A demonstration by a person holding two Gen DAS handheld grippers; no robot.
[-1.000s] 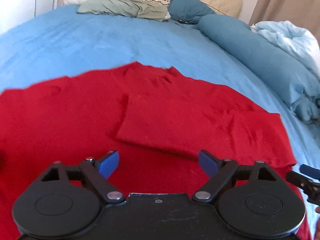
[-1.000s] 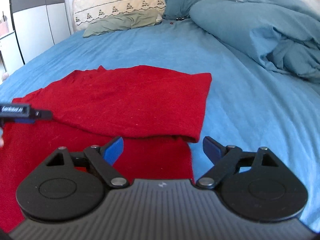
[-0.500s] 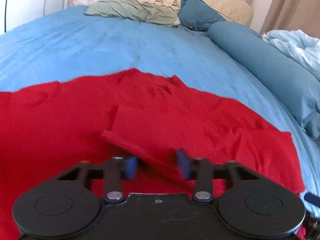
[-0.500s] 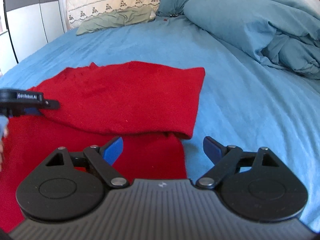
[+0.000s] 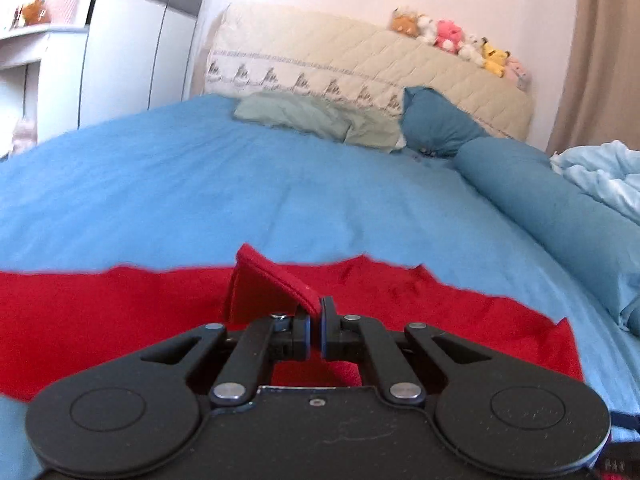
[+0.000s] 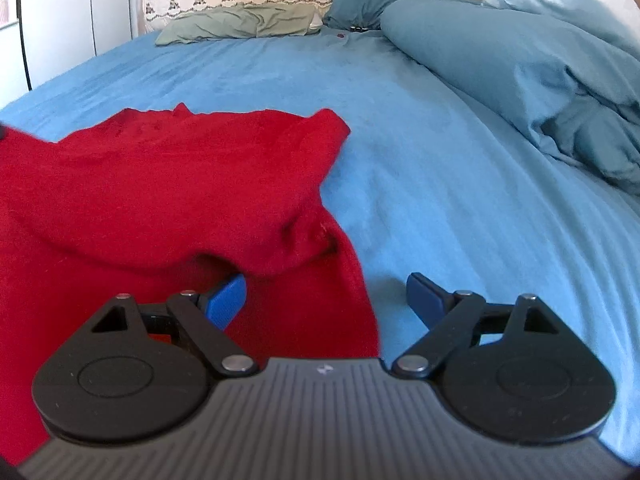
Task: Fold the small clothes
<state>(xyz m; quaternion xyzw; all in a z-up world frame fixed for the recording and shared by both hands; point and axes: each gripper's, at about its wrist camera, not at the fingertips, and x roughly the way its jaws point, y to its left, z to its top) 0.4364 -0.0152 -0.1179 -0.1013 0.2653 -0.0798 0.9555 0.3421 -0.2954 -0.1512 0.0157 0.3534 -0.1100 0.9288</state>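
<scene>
A red garment (image 5: 440, 312) lies spread on the blue bed sheet (image 5: 240, 200). In the left wrist view my left gripper (image 5: 316, 308) is shut on the hem of a folded red flap (image 5: 272, 280), which stands lifted off the cloth below. In the right wrist view the same red garment (image 6: 160, 184) shows a folded upper layer with a raised, sagging edge. My right gripper (image 6: 326, 294) is open just above the garment's right edge; its left finger (image 6: 226, 300) is over red cloth under that raised fold, its right finger (image 6: 426, 298) over bare sheet.
A rolled dark blue duvet (image 5: 560, 216) and a pale blue quilt (image 6: 580, 40) lie along the right side of the bed. A green pillow (image 5: 320, 120), a teal pillow (image 5: 436, 124) and a quilted headboard (image 5: 360, 60) with plush toys stand at the far end. White wardrobes (image 5: 120, 40) stand at left.
My left gripper went from open to shut on the flap's hem and raised it, tilting upward. My right gripper, still open, moved forward and down toward the garment's right fold.
</scene>
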